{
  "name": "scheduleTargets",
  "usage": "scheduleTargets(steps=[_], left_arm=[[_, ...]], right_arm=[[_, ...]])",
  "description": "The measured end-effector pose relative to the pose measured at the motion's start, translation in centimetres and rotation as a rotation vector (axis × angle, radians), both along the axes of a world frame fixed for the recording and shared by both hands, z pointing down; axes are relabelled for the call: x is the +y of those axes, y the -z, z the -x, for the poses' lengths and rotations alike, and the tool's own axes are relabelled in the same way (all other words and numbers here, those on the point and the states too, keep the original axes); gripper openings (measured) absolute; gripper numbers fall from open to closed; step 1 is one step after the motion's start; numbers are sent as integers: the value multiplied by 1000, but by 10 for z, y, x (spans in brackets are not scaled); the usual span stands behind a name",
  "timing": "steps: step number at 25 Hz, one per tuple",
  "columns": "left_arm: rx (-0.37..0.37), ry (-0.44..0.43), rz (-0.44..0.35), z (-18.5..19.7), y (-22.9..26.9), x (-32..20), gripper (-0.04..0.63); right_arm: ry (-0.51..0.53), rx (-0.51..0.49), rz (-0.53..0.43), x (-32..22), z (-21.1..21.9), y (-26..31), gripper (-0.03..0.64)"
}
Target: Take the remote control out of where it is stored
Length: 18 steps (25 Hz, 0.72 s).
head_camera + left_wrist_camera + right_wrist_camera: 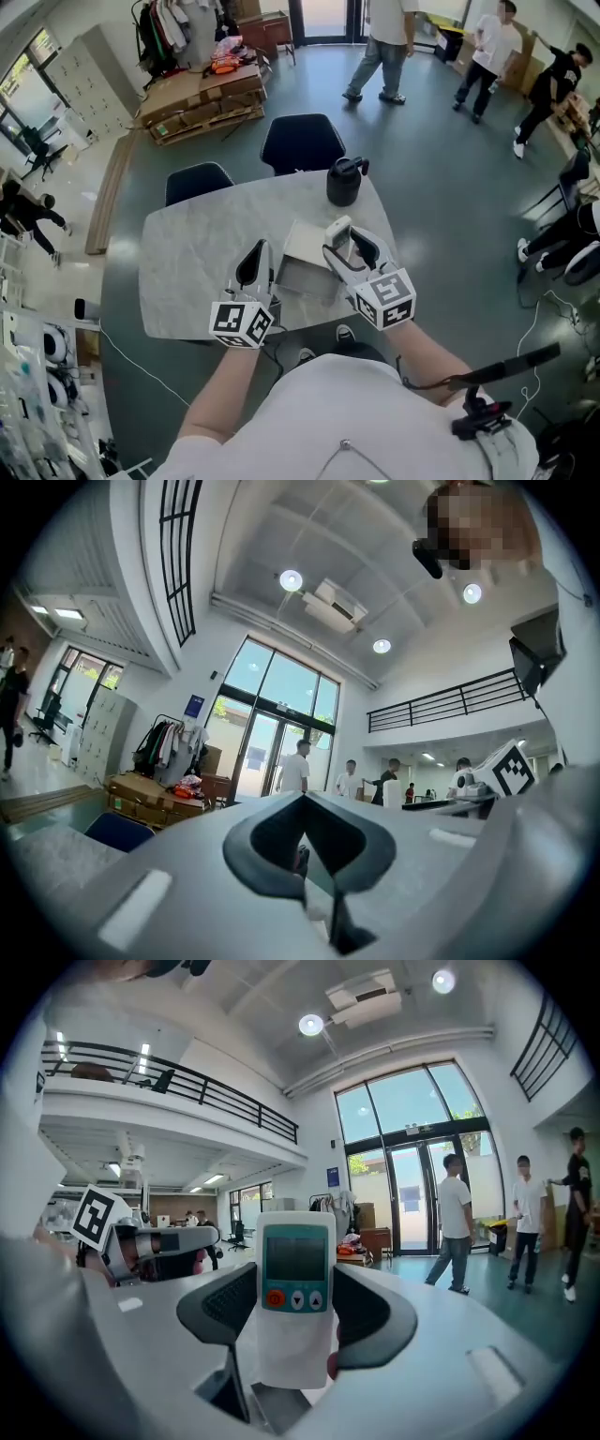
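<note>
The white remote control (296, 1279), with a small screen and an orange button, stands upright between the jaws of my right gripper (298, 1314), which is shut on it. In the head view the remote control (337, 228) is held in my right gripper (345, 244), just above the right side of a grey storage box (302, 267) on the marble table (187, 272). My left gripper (254, 259) hovers at the box's left edge. In its own view the left gripper (302, 803) has its jaws together with nothing between them.
A black jug (344, 181) stands at the table's far edge behind the box. Two dark chairs (302, 141) (197, 181) are pushed up to the far side. Several people (384, 47) walk on the floor beyond. Stacked pallets (202, 103) lie at the back left.
</note>
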<state>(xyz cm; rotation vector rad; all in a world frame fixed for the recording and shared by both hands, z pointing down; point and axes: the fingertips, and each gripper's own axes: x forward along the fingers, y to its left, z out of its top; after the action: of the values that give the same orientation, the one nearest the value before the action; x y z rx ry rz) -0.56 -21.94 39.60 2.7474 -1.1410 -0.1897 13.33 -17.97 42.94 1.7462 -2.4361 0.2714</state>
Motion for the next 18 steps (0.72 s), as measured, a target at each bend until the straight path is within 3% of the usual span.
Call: scheduleTargets(steps=[18], left_arm=[[-14, -4, 14, -8, -8, 21, 0]], right_arm=[[-41, -12, -27, 25, -13, 6, 281]])
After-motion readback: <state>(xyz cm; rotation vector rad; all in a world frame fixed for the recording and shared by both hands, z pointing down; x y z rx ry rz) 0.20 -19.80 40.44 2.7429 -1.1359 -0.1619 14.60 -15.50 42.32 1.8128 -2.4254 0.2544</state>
